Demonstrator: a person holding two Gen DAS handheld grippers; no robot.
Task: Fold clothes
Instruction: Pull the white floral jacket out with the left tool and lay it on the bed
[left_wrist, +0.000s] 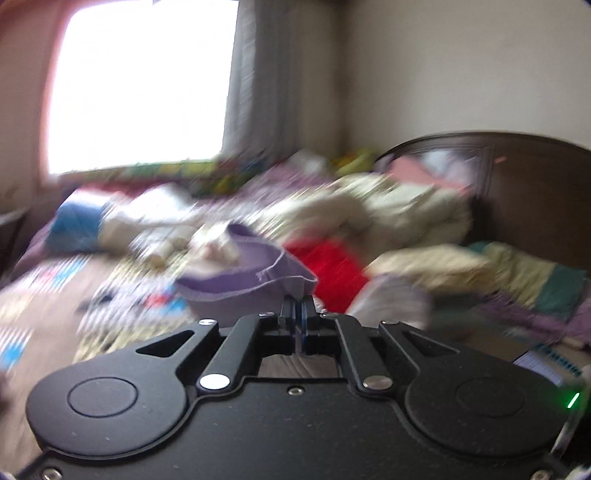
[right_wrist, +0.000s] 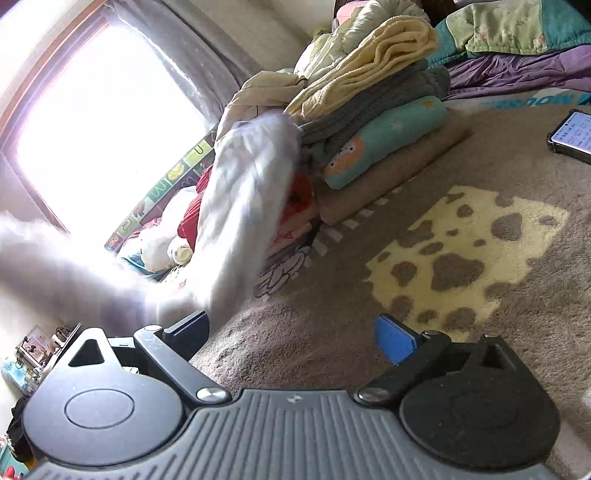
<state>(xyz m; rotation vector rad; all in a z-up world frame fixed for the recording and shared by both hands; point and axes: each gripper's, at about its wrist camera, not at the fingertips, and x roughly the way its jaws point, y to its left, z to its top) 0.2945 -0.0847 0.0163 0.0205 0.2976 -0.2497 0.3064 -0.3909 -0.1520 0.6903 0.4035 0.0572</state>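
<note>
Lavender knit garment (left_wrist: 255, 280) is the piece in play, pinched by the left gripper (left_wrist: 300, 308), whose jaws are squeezed together on the cloth's hem corner so it hangs out in front over the bed. The left wrist view is pretty smeared, so details past that are mushy: a red garment (left_wrist: 332, 269) sits just behind the lavender one, and a heap of cream bedding (left_wrist: 388, 210) lies near the dark wooden headboard (left_wrist: 535, 192).

Right gripper (right_wrist: 295, 332) has its jaws spread wide with nothing between them, above the brown fleece blanket with a cream paw-print patch (right_wrist: 465, 251). A blurry pale lilac-white cloth (right_wrist: 243, 206) hangs just beside its left finger; can't tell if they touch. A folded stack of clothes (right_wrist: 376, 122) rests on that blanket, with a smartphone with a lit screen (right_wrist: 572, 136) well apart from the stack.
</note>
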